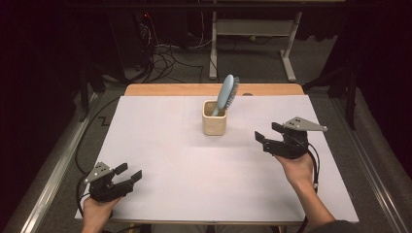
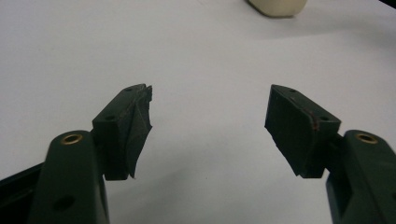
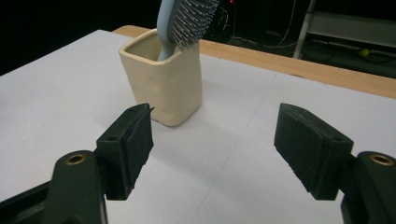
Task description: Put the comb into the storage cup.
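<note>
A light, stiff blue hairbrush (image 1: 226,93) stood handle-down in a cream square cup (image 1: 214,124) near the table's (image 1: 160,145) far edge; its bristled head looked graspable. Both the left gripper (image 1: 128,173) and right gripper (image 1: 267,132) gaped, empty.

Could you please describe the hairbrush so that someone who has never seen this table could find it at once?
On the white table, look toward the far edge, near the middle, for a cream square cup. The light blue hairbrush stands in it handle down, leaning right, bristles facing right; nothing else stands on the table.
</note>
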`<action>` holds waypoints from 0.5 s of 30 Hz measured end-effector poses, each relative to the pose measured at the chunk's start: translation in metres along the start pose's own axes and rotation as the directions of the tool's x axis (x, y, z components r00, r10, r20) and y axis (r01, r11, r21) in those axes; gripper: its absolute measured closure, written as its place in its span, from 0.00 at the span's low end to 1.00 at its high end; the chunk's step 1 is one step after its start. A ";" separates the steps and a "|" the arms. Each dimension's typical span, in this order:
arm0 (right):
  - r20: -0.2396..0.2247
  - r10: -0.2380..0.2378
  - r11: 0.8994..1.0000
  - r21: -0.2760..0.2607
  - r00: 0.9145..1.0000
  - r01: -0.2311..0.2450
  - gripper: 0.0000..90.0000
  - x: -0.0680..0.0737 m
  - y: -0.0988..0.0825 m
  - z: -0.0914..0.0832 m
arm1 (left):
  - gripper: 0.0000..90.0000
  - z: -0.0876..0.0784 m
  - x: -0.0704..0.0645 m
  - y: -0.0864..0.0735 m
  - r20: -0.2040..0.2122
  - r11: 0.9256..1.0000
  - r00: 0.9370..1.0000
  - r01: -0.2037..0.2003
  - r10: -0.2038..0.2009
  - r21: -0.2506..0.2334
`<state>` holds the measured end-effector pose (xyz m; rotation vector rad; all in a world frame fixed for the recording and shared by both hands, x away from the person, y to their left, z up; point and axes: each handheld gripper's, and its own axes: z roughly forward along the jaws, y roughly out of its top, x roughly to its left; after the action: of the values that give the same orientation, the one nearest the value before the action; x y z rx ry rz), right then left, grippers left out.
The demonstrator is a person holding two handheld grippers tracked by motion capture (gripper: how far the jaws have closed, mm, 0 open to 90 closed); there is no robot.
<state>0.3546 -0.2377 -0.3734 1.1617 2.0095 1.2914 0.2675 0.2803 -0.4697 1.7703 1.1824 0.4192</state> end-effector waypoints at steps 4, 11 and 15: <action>0.005 0.010 1.000 -0.006 1.000 -0.010 0.32 -0.003 -0.004 -0.006 | 0.35 0.000 0.000 0.000 -0.001 1.000 1.000 0.000 0.000 0.000; 0.010 0.022 1.000 -0.015 1.000 -0.021 0.32 -0.007 -0.011 -0.015 | 0.35 0.000 0.000 0.000 -0.001 1.000 1.000 0.002 -0.002 0.000; 0.014 0.025 1.000 -0.019 1.000 -0.024 0.32 -0.009 -0.014 -0.020 | 0.35 0.000 0.000 0.000 -0.001 1.000 1.000 0.004 -0.004 0.002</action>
<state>0.3388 -0.2581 -0.3780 1.1871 1.9740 1.3077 0.2678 0.2804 -0.4701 1.7693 1.1873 0.4172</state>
